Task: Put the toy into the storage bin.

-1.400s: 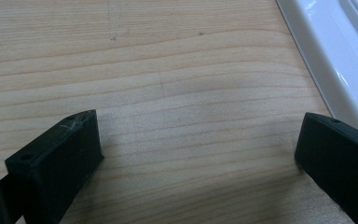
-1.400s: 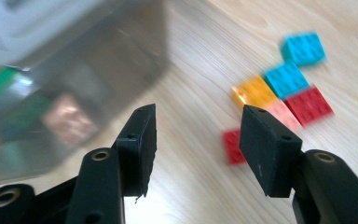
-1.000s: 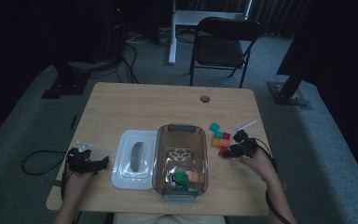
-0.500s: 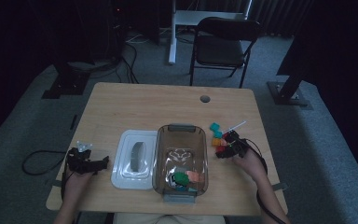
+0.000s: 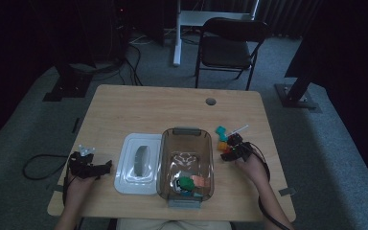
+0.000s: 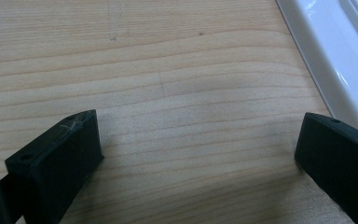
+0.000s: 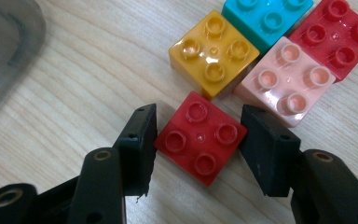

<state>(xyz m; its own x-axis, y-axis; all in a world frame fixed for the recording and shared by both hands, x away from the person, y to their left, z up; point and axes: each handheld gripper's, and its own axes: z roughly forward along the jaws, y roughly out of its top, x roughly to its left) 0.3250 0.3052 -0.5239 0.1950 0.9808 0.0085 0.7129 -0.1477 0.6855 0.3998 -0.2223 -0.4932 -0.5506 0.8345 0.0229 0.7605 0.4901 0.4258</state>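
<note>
Since a second ago my right gripper (image 7: 196,140) has slid in from the table's right edge toward the cluster of bricks, while my left gripper (image 5: 90,165) has kept its place near the left edge. The right jaws have just been closing and now stand narrowly apart around the near red brick (image 7: 200,138); both pads look to be pressing its opposite corners, and the brick sits flat on the table (image 5: 143,108), close beside the clear bin (image 5: 186,163)'s right wall. My left gripper stands wide open over bare wood with nothing between its jaws, the rim of the white lid (image 6: 326,56) just off to one side.

All the bricks are glossy moulded plastic squares with four round studs: a yellow brick (image 7: 209,51) just beyond the red one, a pink brick (image 7: 284,81) beside it, a teal brick (image 7: 265,16) and a second red brick (image 7: 338,32) farther off. The bin is smoky, see-through plastic with rounded corners, and a green piece (image 5: 187,182) and an orange piece (image 5: 200,180) lie in its near end.

Pale wood grain runs across the tabletop. Beyond it lie grey carpet, a dark folding chair (image 5: 230,48) and a very dim room.
</note>
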